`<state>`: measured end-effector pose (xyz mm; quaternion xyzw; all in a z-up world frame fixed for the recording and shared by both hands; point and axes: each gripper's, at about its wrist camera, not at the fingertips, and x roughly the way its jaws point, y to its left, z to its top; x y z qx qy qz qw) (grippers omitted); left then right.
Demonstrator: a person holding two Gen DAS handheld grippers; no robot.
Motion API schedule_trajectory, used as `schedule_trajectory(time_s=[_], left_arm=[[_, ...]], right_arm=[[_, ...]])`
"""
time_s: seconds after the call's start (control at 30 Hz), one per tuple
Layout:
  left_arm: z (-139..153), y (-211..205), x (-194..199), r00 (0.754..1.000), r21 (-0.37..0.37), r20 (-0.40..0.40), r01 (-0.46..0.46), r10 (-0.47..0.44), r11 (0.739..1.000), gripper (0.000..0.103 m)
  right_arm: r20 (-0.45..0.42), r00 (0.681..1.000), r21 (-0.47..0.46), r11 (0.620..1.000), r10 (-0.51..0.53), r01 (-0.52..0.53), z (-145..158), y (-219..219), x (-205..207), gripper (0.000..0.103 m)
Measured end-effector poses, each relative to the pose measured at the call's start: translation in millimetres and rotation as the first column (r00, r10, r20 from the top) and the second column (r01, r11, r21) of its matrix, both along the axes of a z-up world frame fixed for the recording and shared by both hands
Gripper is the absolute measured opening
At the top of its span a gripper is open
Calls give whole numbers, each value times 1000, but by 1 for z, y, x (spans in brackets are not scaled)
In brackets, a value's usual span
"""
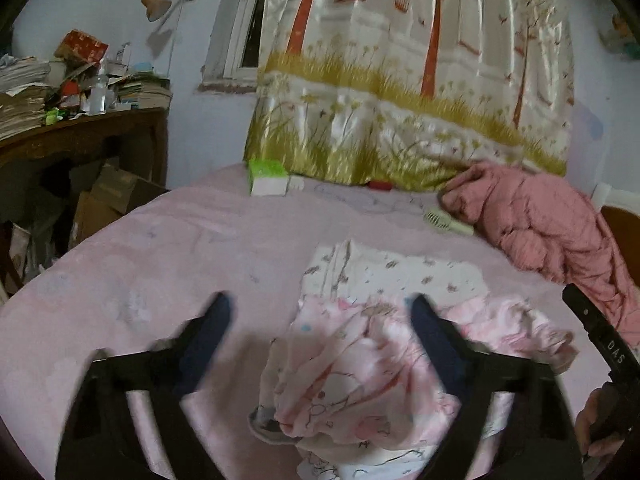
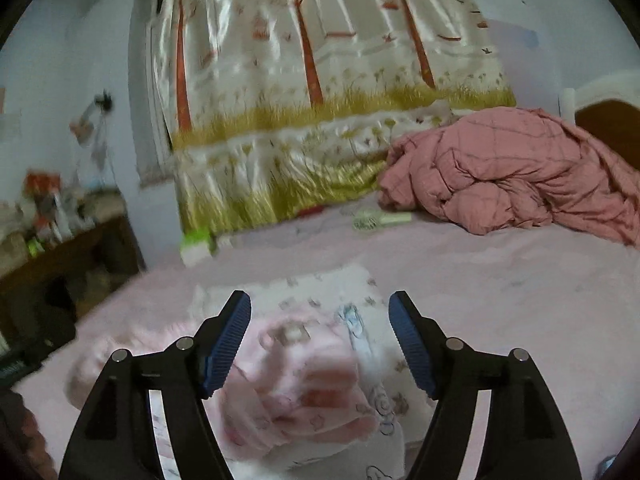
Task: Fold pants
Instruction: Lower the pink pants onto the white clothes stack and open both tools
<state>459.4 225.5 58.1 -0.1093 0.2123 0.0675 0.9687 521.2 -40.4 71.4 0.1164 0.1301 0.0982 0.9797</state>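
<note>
1. Pants [image 1: 352, 364]: I see them lying bunched on the bed [image 1: 160, 248], pale pink with a cartoon print, a white printed part spread flat behind the crumpled pink part.
2. My left gripper [image 1: 320, 320] hangs just above the near end of the pants with its jaws released; the blue pads [image 1: 212, 332] stand wide apart and no cloth is pinched between them. The picture is blurred here, so I cannot tell whether the right-side finger brushes the fabric.
3. My right gripper [image 2: 320, 316] is also let go, jaws spread, with the pants [image 2: 304, 364] lying below and between its fingers, not gripped.
4. In the left wrist view, the black body of the other gripper [image 1: 600, 344] shows at the right edge, with a hand [image 1: 596, 424] wrapped around its grip.
5. The bed carries a pink sheet; a bunched rose-pink quilt [image 2: 512, 172] lies at its far right, well apart from the pants.
6. Near the quilt lies a small pale green hairbrush [image 1: 448, 222]; further left, at the far edge of the bed, sits a green and white box [image 1: 268, 178].
7. A curtain [image 1: 400, 80] printed with red trees and yellow grass hangs behind the bed.
8. At the left stands a dark wooden worktop [image 1: 80, 136] piled with books and papers, with a wall lamp [image 1: 160, 2] above it.
</note>
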Motion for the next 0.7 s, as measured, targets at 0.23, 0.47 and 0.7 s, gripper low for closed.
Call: schedule_trajectory(time_s=[0.23, 0.47, 0.7], left_arm=[[-19, -14, 17, 997, 28, -46, 59, -58, 998, 17], [-59, -21, 38, 991, 73, -126, 55, -45, 996, 16], [-64, -19, 40, 988, 58, -143, 59, -50, 997, 16]], right_arm=[[-29, 983, -14, 983, 184, -184, -4, 18, 6, 26], [-150, 976, -132, 976, 155, -175, -49, 44, 34, 24], [-165, 974, -152, 972, 153, -178, -61, 45, 39, 24]])
